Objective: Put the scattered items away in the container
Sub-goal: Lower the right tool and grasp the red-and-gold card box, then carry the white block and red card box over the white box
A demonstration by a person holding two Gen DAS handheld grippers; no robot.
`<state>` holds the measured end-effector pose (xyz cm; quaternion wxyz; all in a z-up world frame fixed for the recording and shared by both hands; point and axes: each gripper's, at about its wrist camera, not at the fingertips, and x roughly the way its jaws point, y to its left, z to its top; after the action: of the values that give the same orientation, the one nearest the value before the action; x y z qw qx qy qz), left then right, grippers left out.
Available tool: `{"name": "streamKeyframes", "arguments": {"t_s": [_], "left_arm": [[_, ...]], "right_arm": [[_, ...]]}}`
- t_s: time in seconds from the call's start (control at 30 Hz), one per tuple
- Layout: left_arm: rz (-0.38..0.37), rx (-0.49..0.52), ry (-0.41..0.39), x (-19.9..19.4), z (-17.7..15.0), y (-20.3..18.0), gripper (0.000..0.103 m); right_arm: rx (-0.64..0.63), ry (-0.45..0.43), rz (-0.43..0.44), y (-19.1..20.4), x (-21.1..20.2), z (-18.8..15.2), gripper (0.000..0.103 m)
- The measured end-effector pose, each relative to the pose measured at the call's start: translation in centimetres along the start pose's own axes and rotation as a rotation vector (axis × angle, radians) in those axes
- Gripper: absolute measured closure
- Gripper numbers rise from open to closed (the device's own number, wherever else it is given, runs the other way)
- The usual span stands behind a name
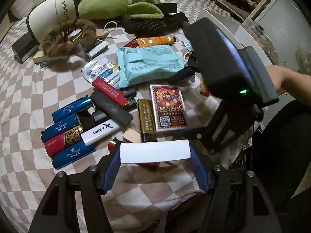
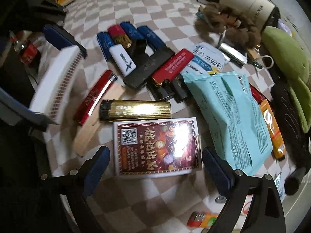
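My left gripper is shut on a plain white box, pinched end to end between the blue pads and held above the checkered cloth. In the right wrist view that white box hangs at the left. My right gripper points down with its jaws wide open. A dark red card box lies between its fingers, and the pads stand just clear of its sides. Beside the card box lie a gold lighter, a red lighter and a teal packet. No container is clearly in view.
Several blue, red and white lighters are heaped at the left. A cap, a green plush, a brown furry band and an orange tube lie further back. The cloth's edge drops off at the right, by a hand.
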<state>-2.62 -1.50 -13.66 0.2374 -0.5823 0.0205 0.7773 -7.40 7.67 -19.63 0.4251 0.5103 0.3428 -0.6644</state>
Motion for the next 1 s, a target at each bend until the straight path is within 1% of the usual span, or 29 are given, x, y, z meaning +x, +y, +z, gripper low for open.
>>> {"name": "streamKeyframes", "arguments": {"t_s": [0.07, 0.2, 0.3, 0.4, 0.5, 0.67, 1.0], "left_arm": [[0.001, 0.001, 0.003, 0.1, -0.1, 0.2, 0.036], [0.013, 0.007, 0.007, 0.0, 0.0, 0.4, 0.036], [0.024, 0.008, -0.009, -0.5, 0.3, 0.5, 0.036], [0.037, 0.011, -0.035, -1.4, 0.8, 0.4, 0.036], [0.041, 0.012, -0.071, -2.5, 1.7, 0.1, 0.036], [0.035, 0.012, -0.134, -4.4, 3.9, -0.9, 0.036], [0.031, 0.093, -0.235, -6.4, 8.6, -6.7, 0.036]], "right_arm": [[0.006, 0.036, 0.002, -0.1, 0.9, 0.2, 0.008], [0.065, 0.066, 0.013, -0.4, 1.2, 0.5, 0.011], [0.17, 0.091, 0.005, -1.0, 1.1, 0.4, 0.011], [0.297, 0.092, 0.003, -2.1, 0.1, -0.1, 0.011], [0.431, 0.045, 0.029, -3.7, -2.2, -0.9, 0.012], [0.612, -0.076, 0.063, -6.0, -7.0, -3.1, 0.012], [0.802, -0.268, 0.027, -9.4, -14.0, -7.1, 0.012]]}}
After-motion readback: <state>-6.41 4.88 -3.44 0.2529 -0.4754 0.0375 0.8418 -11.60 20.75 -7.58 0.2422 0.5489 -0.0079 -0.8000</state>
